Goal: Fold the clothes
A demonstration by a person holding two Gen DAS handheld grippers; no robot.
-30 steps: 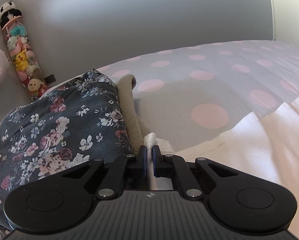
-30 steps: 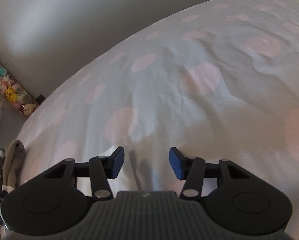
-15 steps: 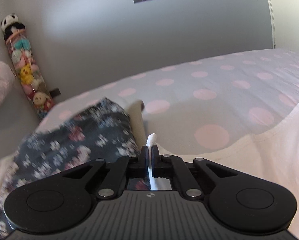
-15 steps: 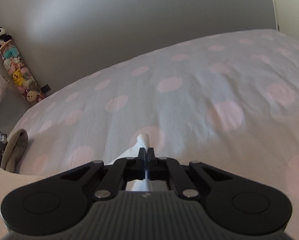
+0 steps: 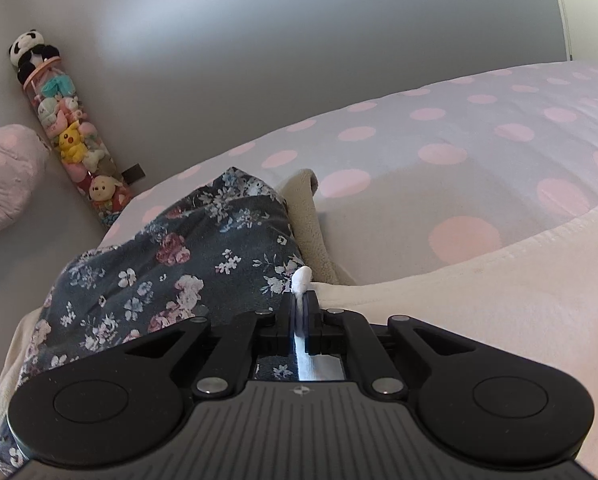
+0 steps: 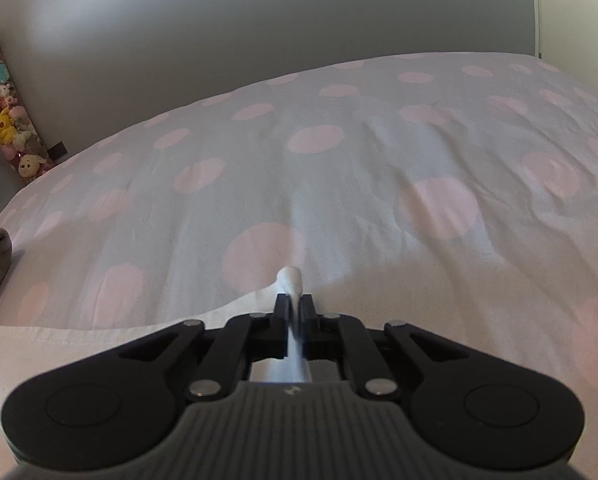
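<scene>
A white garment (image 5: 499, 300) lies spread on the polka-dot bed sheet (image 5: 459, 140). My left gripper (image 5: 299, 300) is pinched on a corner of it, and a small tuft pokes out past the fingertips. Its jaws are opening very slightly with the cloth still pressed between them. In the right wrist view, my right gripper (image 6: 294, 306) grips another bunched bit of the white garment (image 6: 79, 344), whose edge runs off to the left. These jaws are also opening a little, with the fabric still between the pads.
A dark floral garment (image 5: 171, 264) and a beige fleece piece (image 5: 307, 216) are heaped just left of my left gripper. A tall clear tube of plush toys (image 5: 71, 140) leans on the grey wall beside a pink pillow (image 5: 3, 172). The sheet (image 6: 339, 160) stretches ahead.
My right gripper was open above the sheet a second ago; it has since closed on the white cloth and lifted it a little. The left gripper has kept its pinch and barely moved.
</scene>
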